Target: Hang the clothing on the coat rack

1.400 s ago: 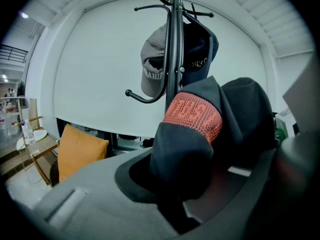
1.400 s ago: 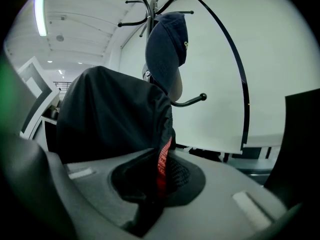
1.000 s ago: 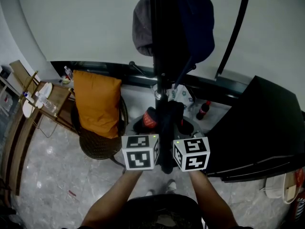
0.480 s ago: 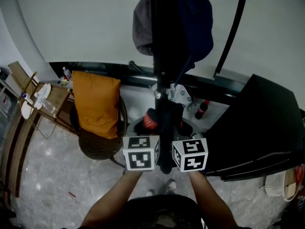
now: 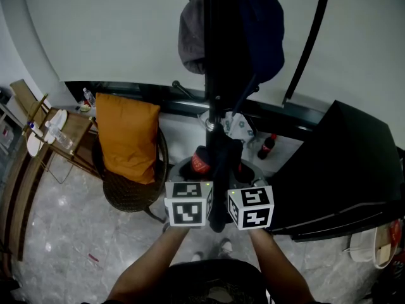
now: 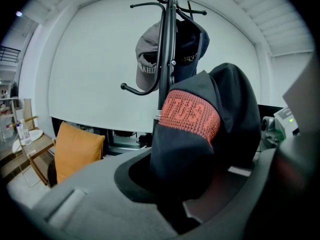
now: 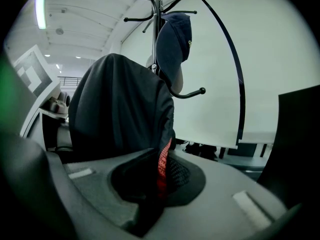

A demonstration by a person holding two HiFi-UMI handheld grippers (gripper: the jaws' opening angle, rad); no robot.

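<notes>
Both claws are clamped on the same dark garment point(image 5: 221, 166). The left gripper point(image 6: 192, 204) pinches it below the red knit band point(image 6: 192, 115). The right gripper point(image 7: 150, 194) is shut on a fold with a red edge. The garment bulges up between the two grippers, just in front of the coat rack point(image 5: 214, 56) pole, and isn't on any hook.

Rack: a grey cap point(image 6: 147, 59) and a navy cap point(image 6: 192, 41) hang up high against the pole. The lower hook point(image 6: 134, 89) curving out under the grey cap is bare, and so is the ball-tipped one point(image 7: 192, 94) under the navy cap. The top prongs point(image 7: 137, 19) look bare too.

Clearance:
- **Left:** a chair with an orange cushion point(image 5: 130, 138) sits close to the rack base, with a side table point(image 5: 63, 138) beyond it.
- **Right:** a black panel point(image 5: 345, 170) edge is close, and a thin curved black rod point(image 5: 310, 43) rises beside the rack.
- **Base:** a bottle point(image 5: 269, 145) stands on the floor near it.
- **Behind:** plain white wall point(image 5: 114, 30).
</notes>
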